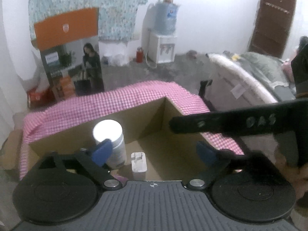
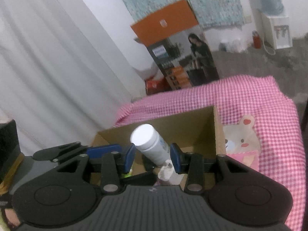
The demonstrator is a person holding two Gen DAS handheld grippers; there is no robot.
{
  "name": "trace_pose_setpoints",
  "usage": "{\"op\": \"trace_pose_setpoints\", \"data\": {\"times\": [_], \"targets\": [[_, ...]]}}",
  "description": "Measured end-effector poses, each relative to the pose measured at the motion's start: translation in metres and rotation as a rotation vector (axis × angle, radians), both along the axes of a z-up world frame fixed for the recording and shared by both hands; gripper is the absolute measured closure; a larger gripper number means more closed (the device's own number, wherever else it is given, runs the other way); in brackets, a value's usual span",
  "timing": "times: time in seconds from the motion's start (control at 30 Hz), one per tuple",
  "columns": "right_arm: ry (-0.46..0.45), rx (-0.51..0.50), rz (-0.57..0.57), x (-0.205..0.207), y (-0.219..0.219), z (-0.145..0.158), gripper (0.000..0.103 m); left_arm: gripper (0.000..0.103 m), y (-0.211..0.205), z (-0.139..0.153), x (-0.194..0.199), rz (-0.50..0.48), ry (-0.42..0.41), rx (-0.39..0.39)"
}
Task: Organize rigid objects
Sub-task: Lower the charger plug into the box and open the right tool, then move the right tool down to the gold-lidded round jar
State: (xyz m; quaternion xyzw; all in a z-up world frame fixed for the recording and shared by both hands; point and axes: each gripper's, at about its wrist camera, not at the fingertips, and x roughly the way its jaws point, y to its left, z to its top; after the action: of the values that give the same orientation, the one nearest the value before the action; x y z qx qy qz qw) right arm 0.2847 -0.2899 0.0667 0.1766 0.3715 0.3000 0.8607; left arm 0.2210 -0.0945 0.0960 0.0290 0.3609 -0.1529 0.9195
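Note:
An open cardboard box [image 1: 134, 119] sits on a pink checked cloth [image 1: 107, 104]. Inside it a white bottle [image 1: 110, 140] with a white cap leans, and a white plug adapter [image 1: 139, 163] lies beside it on the box floor. My left gripper [image 1: 154, 152] hangs over the box, open wide with nothing between its blue pads [image 1: 102, 152]. In the right wrist view the bottle [image 2: 152, 144] shows between the half-open jaws of my right gripper [image 2: 152, 157], deeper in the box [image 2: 192, 127]. The pads do not press on it. The adapter [image 2: 167, 170] lies below.
The right gripper's black finger [image 1: 231, 123] crosses above the box's right side. A tall orange-and-grey carton [image 1: 71, 57] stands on the floor behind. A water dispenser [image 1: 163, 38] is by the far wall, a bed [image 1: 259, 73] at right and a white curtain [image 2: 57, 67] at left.

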Motion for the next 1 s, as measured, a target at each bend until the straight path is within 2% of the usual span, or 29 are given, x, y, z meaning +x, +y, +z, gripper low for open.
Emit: {"op": "trace_pose_setpoints", "data": {"times": [0.17,0.33,0.5,0.63,0.77,1.0], "targets": [[-0.062,0.038,-0.038,-0.039,-0.022,0.018,0.06,0.0,0.01,0.017,-0.048,-0.026,-0.075,0.014],[-0.099,0.056,-0.091,-0.078,-0.035,0.021,0.06,0.0,0.022,0.016,-0.089,-0.032,-0.106,0.024],[-0.124,0.025,-0.145,-0.121,-0.034,0.008,0.06,0.0,0.036,-0.012,-0.121,0.001,-0.088,0.066],[-0.09,-0.005,-0.153,-0.15,-0.016,-0.017,0.06,0.0,0.045,-0.043,-0.137,0.019,-0.029,0.08],[-0.066,-0.037,-0.163,-0.18,0.009,-0.042,0.06,0.0,0.051,-0.066,-0.148,0.055,-0.011,0.092],[-0.127,-0.215,-0.194,-0.218,0.055,-0.066,0.06,0.0,0.067,-0.082,-0.161,0.067,0.016,0.049]]}}
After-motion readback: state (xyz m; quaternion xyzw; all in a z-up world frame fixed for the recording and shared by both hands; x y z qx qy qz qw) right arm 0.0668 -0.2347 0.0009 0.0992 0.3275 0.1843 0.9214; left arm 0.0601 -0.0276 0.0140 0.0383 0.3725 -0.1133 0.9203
